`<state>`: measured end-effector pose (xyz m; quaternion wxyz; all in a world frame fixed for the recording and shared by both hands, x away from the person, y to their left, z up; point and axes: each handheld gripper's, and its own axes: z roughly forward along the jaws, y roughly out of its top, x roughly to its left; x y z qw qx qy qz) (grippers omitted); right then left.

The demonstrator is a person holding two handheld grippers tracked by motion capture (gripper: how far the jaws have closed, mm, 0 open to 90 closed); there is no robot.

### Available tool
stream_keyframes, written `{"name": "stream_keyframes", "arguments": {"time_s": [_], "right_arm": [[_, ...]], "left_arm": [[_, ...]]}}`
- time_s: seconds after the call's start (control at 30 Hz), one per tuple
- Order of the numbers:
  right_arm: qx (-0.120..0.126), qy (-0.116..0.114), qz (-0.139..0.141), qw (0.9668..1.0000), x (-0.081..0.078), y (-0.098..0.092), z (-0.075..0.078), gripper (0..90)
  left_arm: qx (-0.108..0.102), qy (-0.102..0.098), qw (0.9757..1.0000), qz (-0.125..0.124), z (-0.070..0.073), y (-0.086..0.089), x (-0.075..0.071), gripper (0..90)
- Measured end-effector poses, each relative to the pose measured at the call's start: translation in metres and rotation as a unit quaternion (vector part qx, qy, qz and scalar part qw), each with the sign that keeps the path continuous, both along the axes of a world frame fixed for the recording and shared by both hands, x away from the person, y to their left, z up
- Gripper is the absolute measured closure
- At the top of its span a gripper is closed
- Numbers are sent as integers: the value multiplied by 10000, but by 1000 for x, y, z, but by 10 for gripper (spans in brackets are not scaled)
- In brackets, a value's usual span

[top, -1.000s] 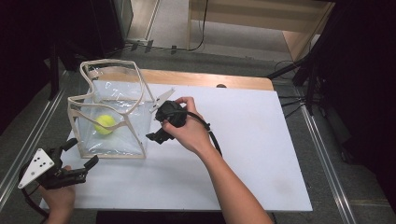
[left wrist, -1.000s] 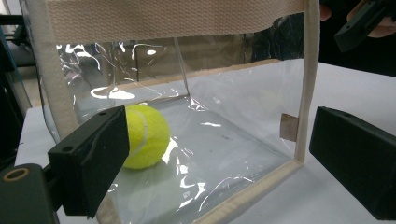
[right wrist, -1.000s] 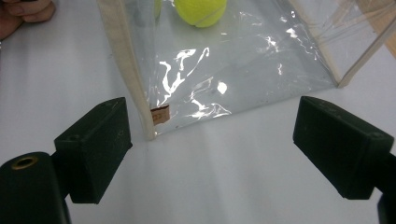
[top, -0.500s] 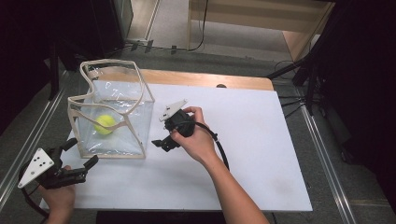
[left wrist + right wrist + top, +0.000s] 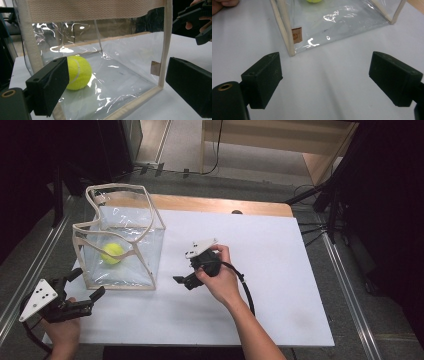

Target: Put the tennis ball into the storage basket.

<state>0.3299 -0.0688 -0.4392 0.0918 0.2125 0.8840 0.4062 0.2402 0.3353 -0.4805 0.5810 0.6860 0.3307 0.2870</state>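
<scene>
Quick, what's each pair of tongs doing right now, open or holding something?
Left tongs: open, empty, facing the clear plastic bag.
Right tongs: open, empty, above the white table.

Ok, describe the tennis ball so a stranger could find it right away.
On the white table, look to its left part for the clear plastic bag with beige trim. The tennis ball sits inside on the bag's floor, the one round yellow-green thing there.

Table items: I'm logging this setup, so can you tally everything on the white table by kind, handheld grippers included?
Clear bag: 1
Tennis ball, inside the bag: 1
Grippers, both open and empty: 2, the left gripper and the right gripper
Total: 4
</scene>
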Motion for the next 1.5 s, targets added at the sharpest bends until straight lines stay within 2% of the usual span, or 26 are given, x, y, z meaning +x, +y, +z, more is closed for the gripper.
{"name": "stream_keyframes", "arguments": {"time_s": [0.27,0.7,1.5], "right_arm": [[116,-14,-258,9996,-7,-23,-9,103],[262,-82,-605,9978,-16,-58,-14,103],[248,-80,-1103,9936,-35,-113,-25,103]], "left_arm": [[19,7,10000,2,0,0,0,54],[30,12,10000,-12,0,-1,0,54],[70,10,10000,0,0,-1,-1,54]]}}
